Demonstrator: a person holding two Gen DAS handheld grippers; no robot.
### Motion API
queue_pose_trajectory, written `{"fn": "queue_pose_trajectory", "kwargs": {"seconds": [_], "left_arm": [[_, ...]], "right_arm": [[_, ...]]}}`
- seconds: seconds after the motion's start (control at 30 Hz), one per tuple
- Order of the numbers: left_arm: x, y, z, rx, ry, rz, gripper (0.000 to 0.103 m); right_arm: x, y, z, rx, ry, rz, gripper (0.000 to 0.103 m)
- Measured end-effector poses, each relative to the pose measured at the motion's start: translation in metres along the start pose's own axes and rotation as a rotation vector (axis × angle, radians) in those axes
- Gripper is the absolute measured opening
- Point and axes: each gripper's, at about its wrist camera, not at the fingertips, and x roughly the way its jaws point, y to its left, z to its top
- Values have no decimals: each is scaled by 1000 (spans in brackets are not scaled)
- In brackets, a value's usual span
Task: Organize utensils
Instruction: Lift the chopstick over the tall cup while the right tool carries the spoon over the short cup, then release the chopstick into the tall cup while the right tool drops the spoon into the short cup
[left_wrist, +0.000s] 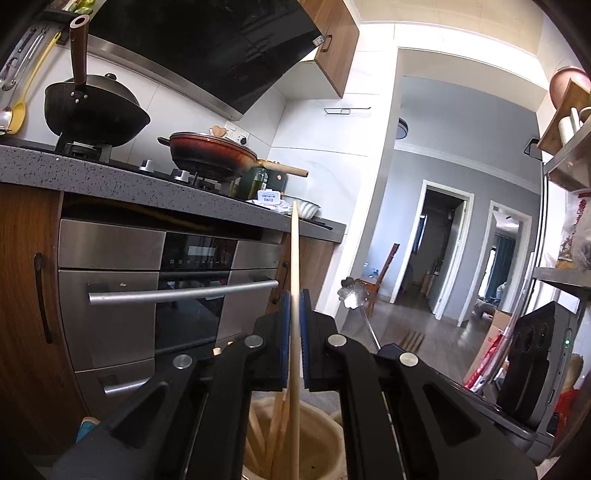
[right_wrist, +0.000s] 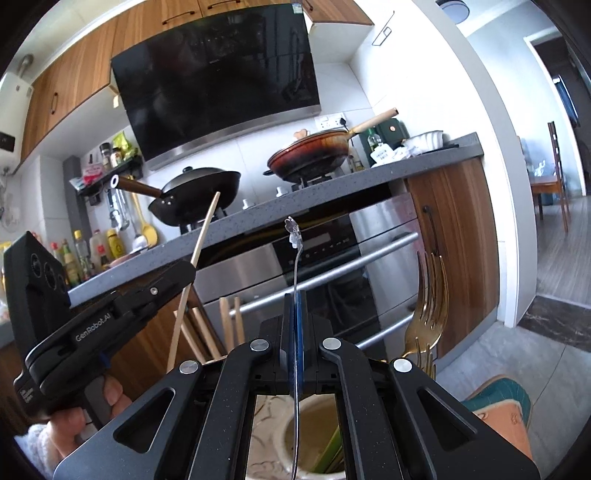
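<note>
"GenRobot.AI" lettering along the left claw (right_wrist: 192, 264) body.

Matte black gripper (left_wrist: 294, 295) frames, blue pads (left_wrist: 304, 332), silver pivot screws (left_wrist: 337, 340), white "GenRobot.AI" lettering (right_wrist: 92, 328).

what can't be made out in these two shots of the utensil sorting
- Lower end of the chopstick clamped in the left gripper: left wrist view, hidden behind the gripper body.
- Business end of the silver utensil in the right gripper: right wrist view, cut off by the bottom edge; spoon or fork, cannot tell.
- Contents of the cream holder: mostly covered by the gripper arms.
- Gold forks: count unclear, they overlap.
</note>
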Motion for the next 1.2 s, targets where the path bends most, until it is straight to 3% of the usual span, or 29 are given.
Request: {"fn": "queue_pose_trajectory", "kwargs": {"seconds": [0.17, 0.6, 0.9, 1.2], "left_arm": [[8, 1, -9, 34, -12, 47, 5], [-13, 5, -25, 67, 45, -3, 5], [-24, 2, -34, 113, 71, -18, 5], [-29, 1, -41, 121, 116, -25, 5]], "right_arm": [[12, -1, -8, -41, -3, -27, 2], [26, 2, -15, -102, -34, -68, 2], [14, 14, -38, -240, -29, -109, 2], [-15, 17, -46, -247, 5, -100, 2]]}}
